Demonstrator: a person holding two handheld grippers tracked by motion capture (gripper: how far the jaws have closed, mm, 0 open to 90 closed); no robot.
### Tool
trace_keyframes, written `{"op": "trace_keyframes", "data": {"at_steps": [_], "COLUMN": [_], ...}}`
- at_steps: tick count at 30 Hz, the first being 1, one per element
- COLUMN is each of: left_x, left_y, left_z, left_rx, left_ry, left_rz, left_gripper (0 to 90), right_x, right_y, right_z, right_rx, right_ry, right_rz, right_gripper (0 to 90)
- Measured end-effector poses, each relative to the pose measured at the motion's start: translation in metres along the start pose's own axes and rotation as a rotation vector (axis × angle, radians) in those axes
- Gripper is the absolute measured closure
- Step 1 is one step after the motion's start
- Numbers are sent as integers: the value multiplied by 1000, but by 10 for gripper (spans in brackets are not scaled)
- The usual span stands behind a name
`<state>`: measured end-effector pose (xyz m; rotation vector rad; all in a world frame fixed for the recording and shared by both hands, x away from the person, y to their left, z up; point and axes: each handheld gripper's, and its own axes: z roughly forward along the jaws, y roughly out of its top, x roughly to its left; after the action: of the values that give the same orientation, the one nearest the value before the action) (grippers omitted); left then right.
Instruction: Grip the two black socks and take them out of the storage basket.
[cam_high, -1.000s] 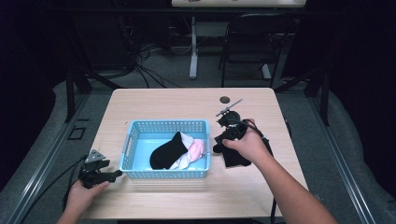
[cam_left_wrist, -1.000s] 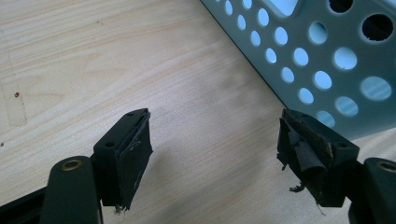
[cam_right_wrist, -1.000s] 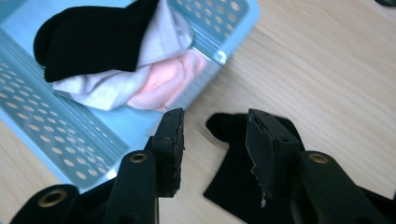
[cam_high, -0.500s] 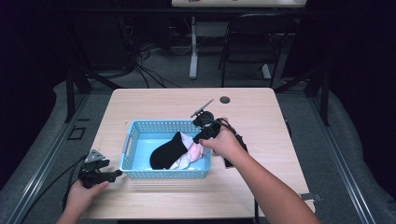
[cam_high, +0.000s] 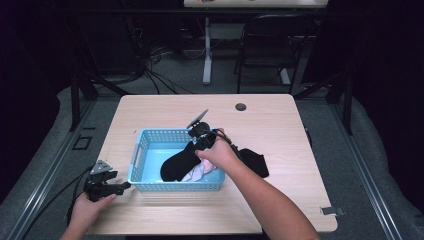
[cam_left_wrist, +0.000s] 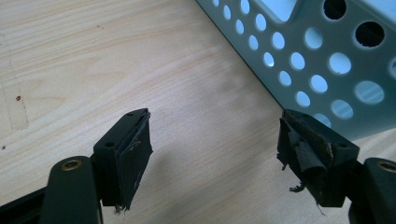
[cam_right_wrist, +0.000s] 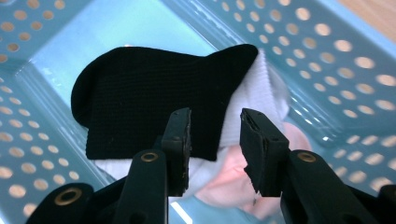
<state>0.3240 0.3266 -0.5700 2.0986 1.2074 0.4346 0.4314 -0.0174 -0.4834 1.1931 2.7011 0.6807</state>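
A blue perforated basket (cam_high: 172, 186) stands mid-table, holding a black sock (cam_high: 177, 162) on top of a white and pink sock (cam_high: 200, 172). My right gripper (cam_high: 194, 146) hovers over the basket's back right part. In the right gripper view it (cam_right_wrist: 214, 135) is open with nothing between the jaws, just above the edge of the black sock (cam_right_wrist: 140, 102), where that overlaps the white sock (cam_right_wrist: 254, 98) and the pink one (cam_right_wrist: 233, 182). My left gripper (cam_high: 125, 186) rests low at the front left, open (cam_left_wrist: 215, 140), beside the basket's corner wall (cam_left_wrist: 327, 60).
A second black sock (cam_high: 252, 161) lies on the table (cam_high: 280, 125) just right of the basket, behind my right forearm. A dark round grommet (cam_high: 241, 106) sits near the table's far edge. A chair and cables stand beyond the table.
My right gripper has moved left, from the black sock on the table to over the basket. The left gripper has stayed put.
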Motion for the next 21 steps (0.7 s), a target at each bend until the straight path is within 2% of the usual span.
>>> {"op": "trace_keyframes", "data": {"at_steps": [6,8,9,11,13,16,19,20,21], "left_x": [0,0,0,0,0,0,0,0,0], "left_y": [0,0,0,0,0,0,0,0,0], "left_z": [0,0,0,0,0,0,0,0,0], "left_rx": [-4,-4,-5,-8,-8,-8,-10,-10,-11], "left_ry": [-2,-2,-2,-2,-2,-3,-2,-2,-2], "left_rz": [-4,-4,-4,-5,-6,-5,-6,-6,-6], "left_gripper": [258,258,258,258,258,258,258,258,258], "right_x": [3,2,1,-2,-4,-7,-7,-7,-5], "right_y": [7,7,8,9,10,10,10,11,11], "right_z": [25,27,31,34,37,42,45,47,48], "right_rx": [23,36,40,44,59,69,74,80,63], "right_ry": [10,11,15,5,16,33,35,39,41], "right_rz": [30,37,59,60,89,106,112,113,125], "right_gripper": [632,631,626,618,609,611,622,654,672]}}
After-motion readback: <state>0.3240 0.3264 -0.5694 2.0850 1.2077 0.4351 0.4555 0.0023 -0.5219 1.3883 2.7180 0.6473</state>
